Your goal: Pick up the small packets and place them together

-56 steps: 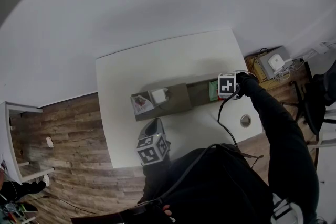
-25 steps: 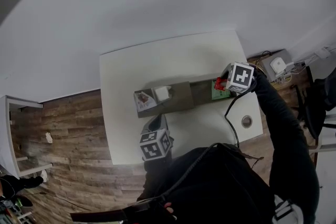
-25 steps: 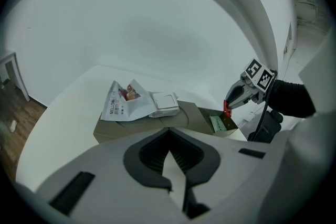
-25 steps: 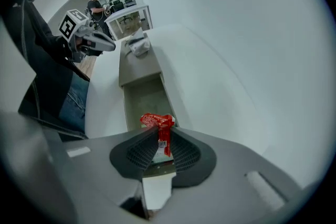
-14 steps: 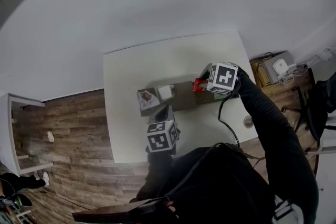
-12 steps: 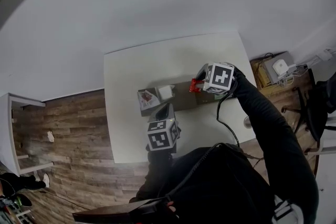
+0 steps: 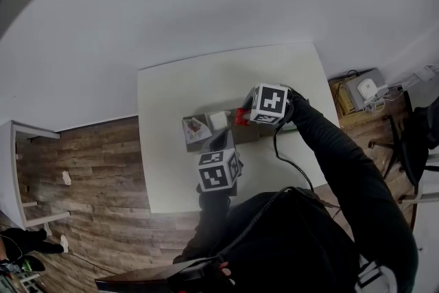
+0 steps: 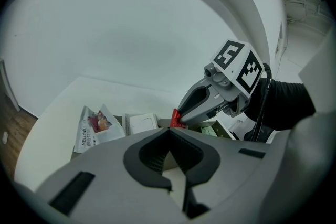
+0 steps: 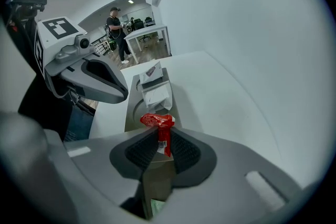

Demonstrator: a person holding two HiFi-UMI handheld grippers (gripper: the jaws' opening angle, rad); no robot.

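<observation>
White table [image 7: 171, 92] against a plain pale wall. My right gripper [image 9: 160, 136] is clamped on a small red packet [image 9: 156, 120], pinched by its lower end and standing upright above the long brown tray [image 9: 131, 105]. At 12 o'clock from it a white packet [image 9: 157, 96] lies in the tray, with a printed packet [image 9: 152, 72] just past that. My left gripper [image 8: 169, 136] hangs at 10 o'clock, jaws together, nothing between them. In its view a green packet [image 8: 211, 131] lies at 3 o'clock, at the tray's other end.
</observation>
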